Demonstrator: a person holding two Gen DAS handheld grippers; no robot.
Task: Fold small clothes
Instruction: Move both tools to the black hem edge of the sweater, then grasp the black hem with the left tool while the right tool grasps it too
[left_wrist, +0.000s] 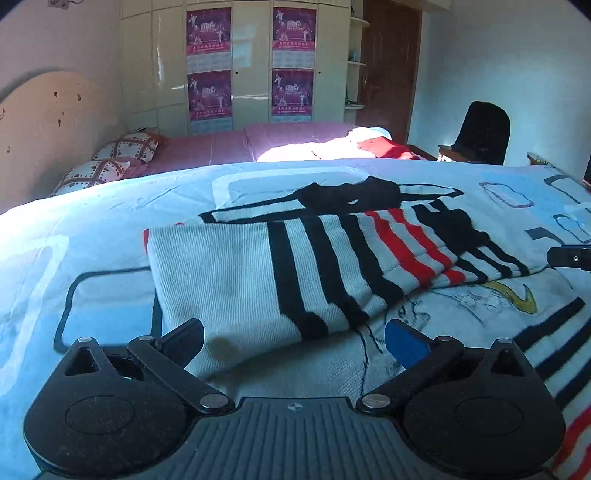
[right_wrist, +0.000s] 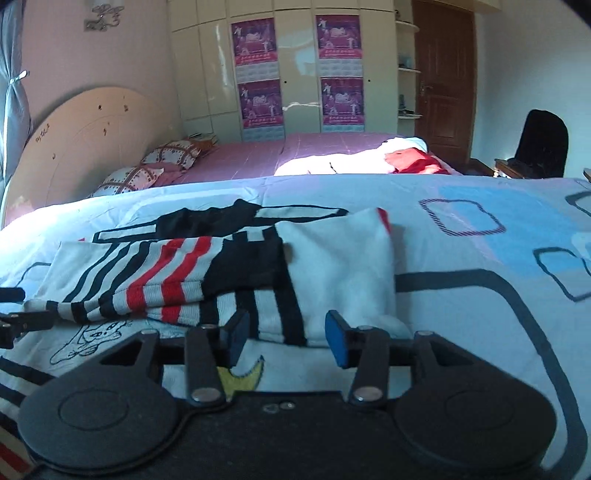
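Note:
A small white knit sweater (left_wrist: 229, 273) with black and red stripes lies on the light blue bedspread (left_wrist: 74, 221), its sleeves folded over the body. My left gripper (left_wrist: 293, 345) is open, low over the sweater's near edge, holding nothing. In the right wrist view the sweater (right_wrist: 332, 266) lies just ahead, with a striped sleeve (right_wrist: 155, 284) across it. My right gripper (right_wrist: 286, 338) is open at the sweater's near edge, its blue pads on either side of the cloth fold. A cartoon print and yellow moon (right_wrist: 243, 376) show on the sweater's front.
A pink bed (left_wrist: 221, 147) with patterned pillows (left_wrist: 122, 147) and a red and white cloth pile (left_wrist: 369, 144) lies beyond. Wardrobe with posters (left_wrist: 251, 66), brown door (right_wrist: 443, 74) and black chair (left_wrist: 480, 133) stand at the back. The other gripper's tip (left_wrist: 569, 258) shows at right.

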